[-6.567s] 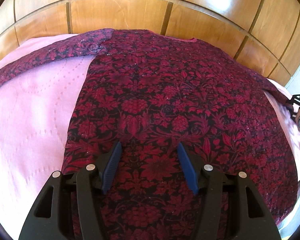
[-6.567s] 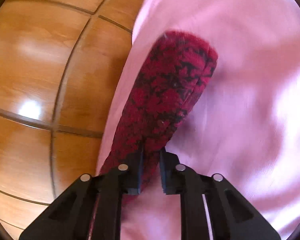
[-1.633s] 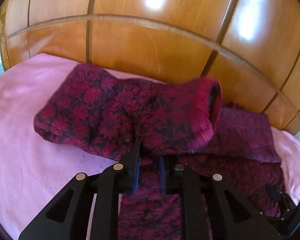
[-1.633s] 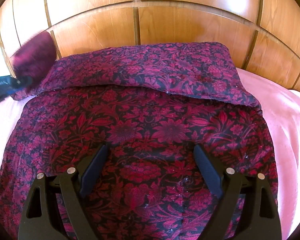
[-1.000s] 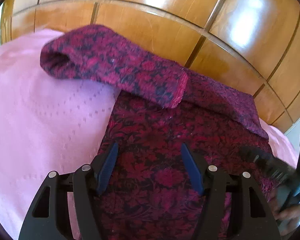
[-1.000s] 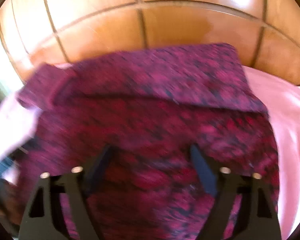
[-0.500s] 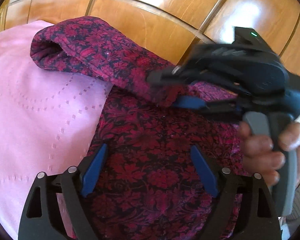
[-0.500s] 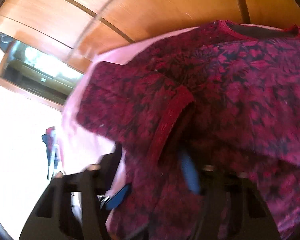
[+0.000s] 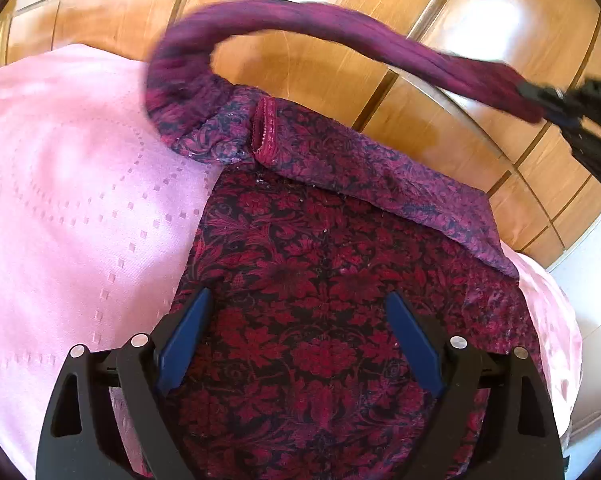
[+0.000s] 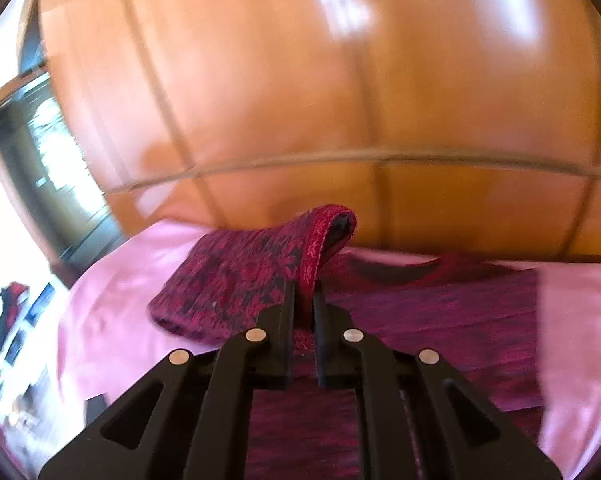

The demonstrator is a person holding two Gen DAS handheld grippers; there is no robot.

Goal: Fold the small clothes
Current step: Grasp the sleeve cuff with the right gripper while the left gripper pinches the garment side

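Right tongs [image 10: 304, 312] pinch sleeve cuff [image 10: 320, 240] | left tongs [image 9: 300, 344] spread above garment [image 9: 320, 280]

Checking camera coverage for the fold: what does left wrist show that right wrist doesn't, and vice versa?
Left wrist only: the open left gripper over the flat body of the dark red floral garment, and the sleeve arcing through the air to the right gripper.

Right wrist only: the right gripper shut on the red-trimmed sleeve cuff, and a window at left.

Both: garment, pink bedspread, wooden panelling.
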